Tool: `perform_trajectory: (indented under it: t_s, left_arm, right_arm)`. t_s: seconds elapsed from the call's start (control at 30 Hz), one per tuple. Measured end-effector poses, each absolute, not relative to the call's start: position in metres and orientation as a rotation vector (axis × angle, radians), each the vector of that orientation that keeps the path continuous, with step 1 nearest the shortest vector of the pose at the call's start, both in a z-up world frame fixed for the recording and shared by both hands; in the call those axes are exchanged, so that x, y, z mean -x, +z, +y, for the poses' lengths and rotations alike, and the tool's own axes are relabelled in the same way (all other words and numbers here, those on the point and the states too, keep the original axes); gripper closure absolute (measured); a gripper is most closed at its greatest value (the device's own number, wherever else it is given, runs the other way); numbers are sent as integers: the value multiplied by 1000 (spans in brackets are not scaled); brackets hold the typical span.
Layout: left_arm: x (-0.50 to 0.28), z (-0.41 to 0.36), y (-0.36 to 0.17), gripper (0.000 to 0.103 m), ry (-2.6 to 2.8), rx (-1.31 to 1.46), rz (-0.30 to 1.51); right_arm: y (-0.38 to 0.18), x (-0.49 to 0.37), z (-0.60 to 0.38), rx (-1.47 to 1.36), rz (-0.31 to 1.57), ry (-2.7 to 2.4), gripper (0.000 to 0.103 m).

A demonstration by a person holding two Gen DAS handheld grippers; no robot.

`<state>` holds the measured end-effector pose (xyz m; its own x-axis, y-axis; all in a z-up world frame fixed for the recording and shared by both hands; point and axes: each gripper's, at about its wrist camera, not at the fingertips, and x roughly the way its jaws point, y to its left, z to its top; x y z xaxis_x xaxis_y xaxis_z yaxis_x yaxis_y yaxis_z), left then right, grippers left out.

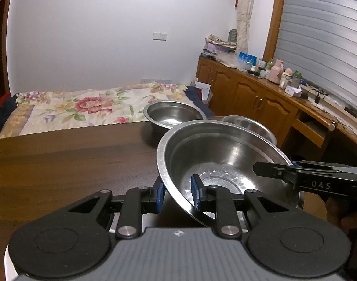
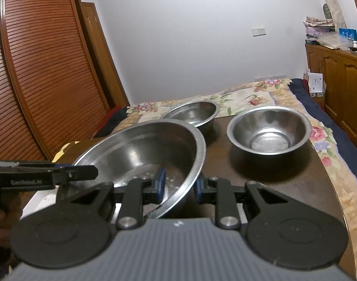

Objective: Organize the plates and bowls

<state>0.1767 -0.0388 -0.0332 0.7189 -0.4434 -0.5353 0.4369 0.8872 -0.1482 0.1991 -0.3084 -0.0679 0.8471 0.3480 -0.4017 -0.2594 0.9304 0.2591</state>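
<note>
Together, both grippers hold one large steel bowl [image 1: 223, 164] by its rim, from opposite sides. The left gripper [image 1: 178, 193] has its blue pads [image 1: 195, 192] closed on the bowl's near-left rim, one pad inside the wall and one outside. The right gripper [image 2: 179, 183] is clamped the same way on the opposite rim, with one blue pad [image 2: 161, 181] inside the bowl and the other outside it. In each wrist view the other gripper reaches in from the side at rim height. The bowl sits tilted, and whether its base touches the table [image 1: 73, 159] cannot be told.

Two smaller steel bowls stand upright on the dark wooden table beyond the big one. The deep bowl [image 2: 268, 130] is near the table's far right corner, close to the right edge. The shallower bowl [image 2: 192, 114] stands at the far edge, left of the deep one and apart from it; in the right wrist view the big bowl's rim overlaps its lower left side, so contact cannot be judged.

Past the far edge lies a bed with a flowered cover [image 1: 85, 107], and wooden cabinets [image 1: 248, 93] run along the right wall.
</note>
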Motion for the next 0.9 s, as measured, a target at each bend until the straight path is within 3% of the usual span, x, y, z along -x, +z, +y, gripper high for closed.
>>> perform_trajectory:
  t_s: [0.9]
  left_arm:
    - [-116, -30, -45, 77, -523, 14, 612]
  right_arm:
    - [-74, -160, -309, -193, 516, 335, 76]
